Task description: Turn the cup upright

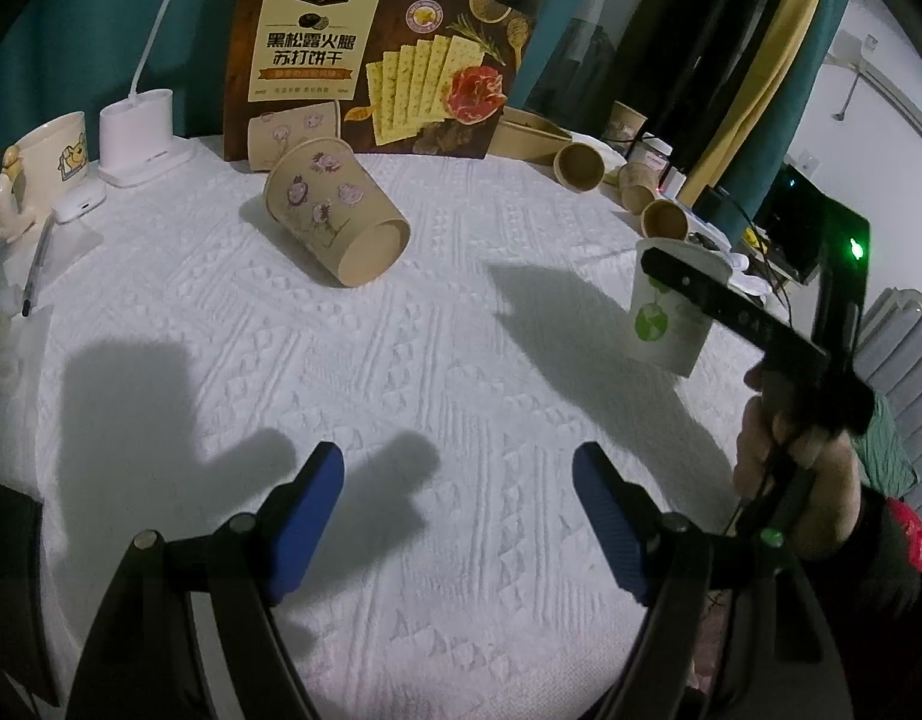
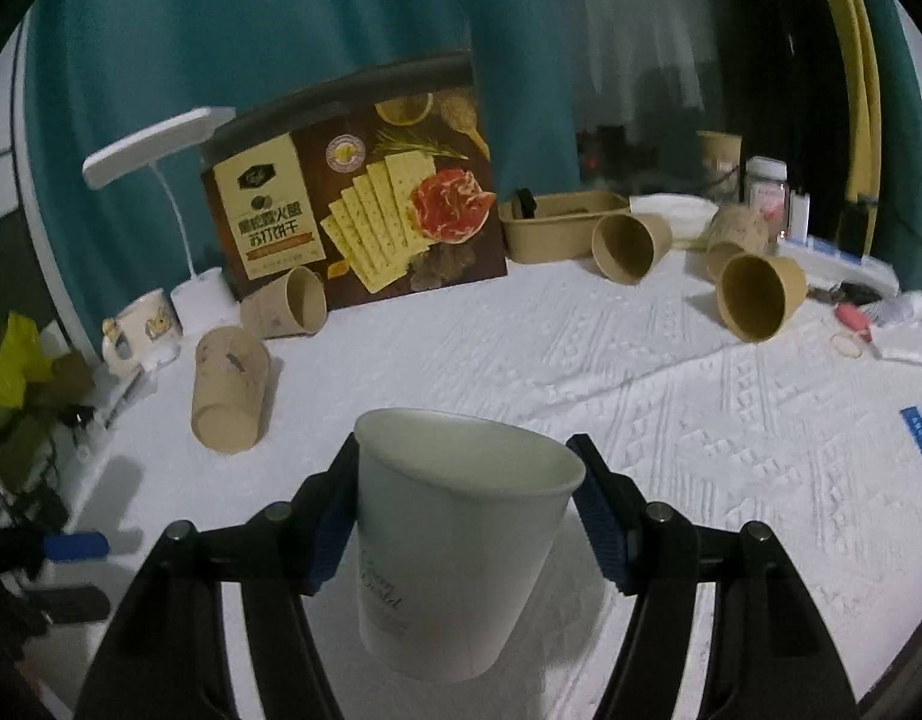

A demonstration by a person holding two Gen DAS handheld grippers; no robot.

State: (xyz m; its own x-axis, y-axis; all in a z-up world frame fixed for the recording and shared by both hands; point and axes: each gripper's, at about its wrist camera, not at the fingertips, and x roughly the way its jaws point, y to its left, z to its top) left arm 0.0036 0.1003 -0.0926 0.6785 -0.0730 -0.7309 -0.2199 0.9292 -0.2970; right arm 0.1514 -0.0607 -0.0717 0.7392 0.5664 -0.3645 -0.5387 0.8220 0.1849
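A white paper cup (image 2: 461, 546) with a green globe print sits mouth up between the blue pads of my right gripper (image 2: 466, 510), which is shut on it. It hangs slightly tilted just above the white cloth. In the left wrist view the same cup (image 1: 667, 324) shows at the right, held by the right gripper (image 1: 676, 282) in a person's hand. My left gripper (image 1: 458, 516) is open and empty, low over the near part of the cloth. A brown printed paper cup (image 1: 335, 216) lies on its side beyond it.
A cracker box (image 1: 377, 54) stands at the back. Several brown cups (image 2: 754, 294) lie on their sides near a brown tray (image 2: 556, 228). A mug (image 1: 47, 156) and a white lamp base (image 1: 140, 141) stand at the left. A monitor (image 1: 814, 222) is at the right.
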